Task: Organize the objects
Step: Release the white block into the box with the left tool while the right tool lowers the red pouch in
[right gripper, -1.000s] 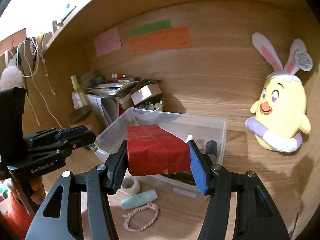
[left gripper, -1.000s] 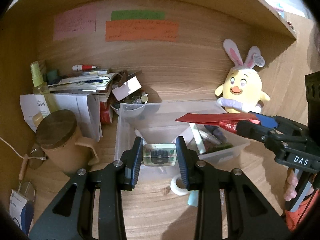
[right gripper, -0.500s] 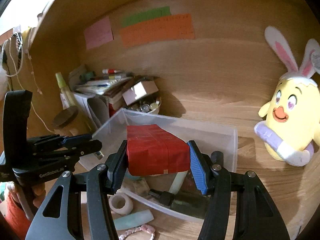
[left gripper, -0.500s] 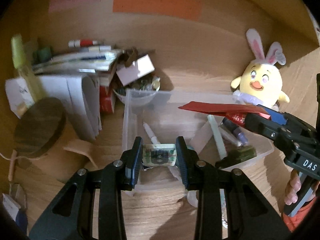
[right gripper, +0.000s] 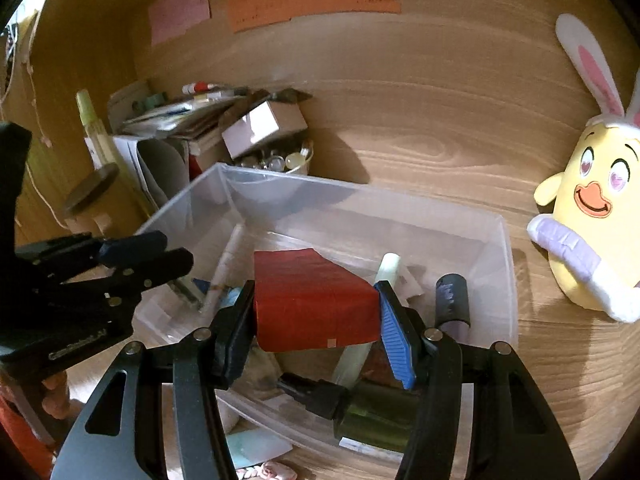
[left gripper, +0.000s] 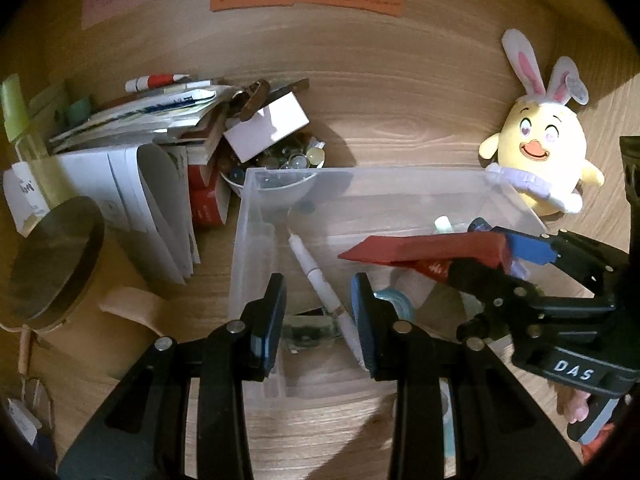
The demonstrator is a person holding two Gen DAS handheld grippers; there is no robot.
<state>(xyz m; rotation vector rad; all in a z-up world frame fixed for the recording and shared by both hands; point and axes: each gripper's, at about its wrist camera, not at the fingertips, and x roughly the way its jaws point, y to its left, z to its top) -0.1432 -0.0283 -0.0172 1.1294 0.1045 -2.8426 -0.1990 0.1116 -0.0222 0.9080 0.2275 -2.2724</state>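
Two grippers over the clear bin, which sits on the wooden surface next to a plush chick.

Right gripper: jaws about half open and clamped on the red packet, one pad on each side edge. The packet hangs above the bin's middle, over a pale tube and a dark bottle, not touching them as far as I can see. From the left wrist view it's edge-on: a flat, thin wedge.

Handling guess: folded paper or foil, light, little stiffness, will buckle if squeezed harder. The side-edge grip looks OK; a hold nearer the thick end would be safer than one at the thin tip. Low drop risk, nothing fragile visible directly under it.

Left gripper: jaws narrow, part open, low over the bin's near-left corner. A small clear block shows in the gap, dim, beside a white pen. I can't tell whether the pads press on it or it's lying on the bin floor.
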